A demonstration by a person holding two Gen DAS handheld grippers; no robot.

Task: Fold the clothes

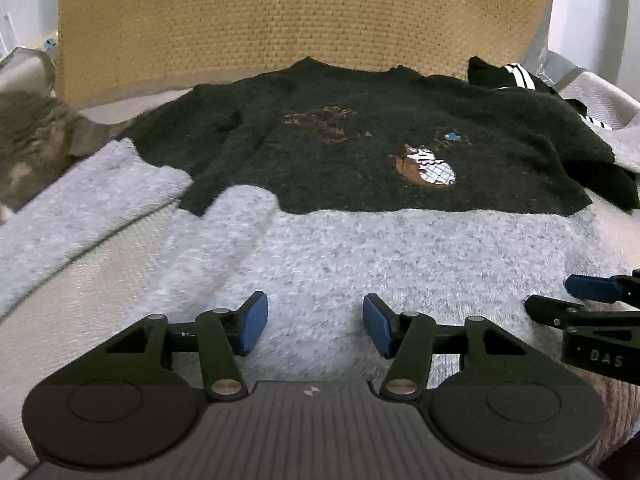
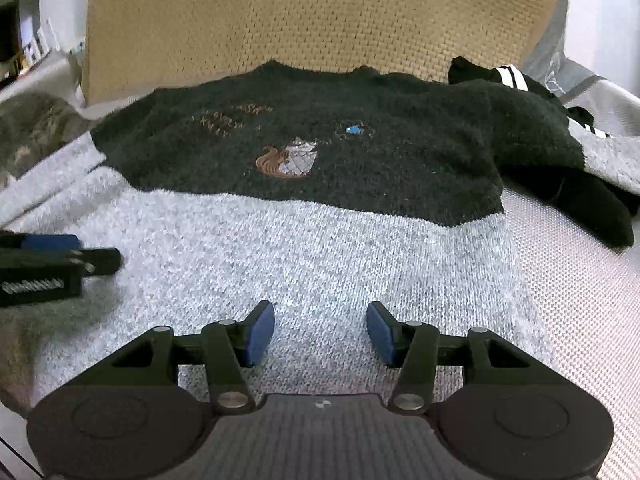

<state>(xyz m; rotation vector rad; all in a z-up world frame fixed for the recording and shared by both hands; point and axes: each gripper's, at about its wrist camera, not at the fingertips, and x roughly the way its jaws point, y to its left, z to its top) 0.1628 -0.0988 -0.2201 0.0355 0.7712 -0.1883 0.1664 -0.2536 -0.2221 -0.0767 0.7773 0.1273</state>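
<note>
Blue pads (image 1: 252, 326) tip the left gripper (image 1: 315, 326), whose jaws stand wide apart with nothing between them, just above the grey lower half of a sweater (image 1: 360, 248). The right gripper (image 2: 321, 334) is spread just as wide and also empty, hovering over the same grey knit nearer the sweater's right edge. Each gripper shows at the edge of the other's view, so the two sit side by side near the hem.

The sweater lies flat, front up, on a pale woven surface (image 2: 580, 300), hem toward the cameras and neck away. Past the grey band comes its black upper half, with a small brown-and-white animal patch (image 1: 426, 166), a tiny blue mark (image 1: 452, 135) and some brown stitching (image 1: 320, 122) that is too blurred to read. Its left sleeve, black then grey, lies along the body and reaches down toward the left gripper; the right sleeve trails off sideways.

Beyond the right shoulder sits a black garment with white stripes (image 2: 508, 76). At far left lies a mottled camouflage-like cloth (image 1: 28, 144). Behind everything stands a tan woven cushion (image 1: 300, 12).
</note>
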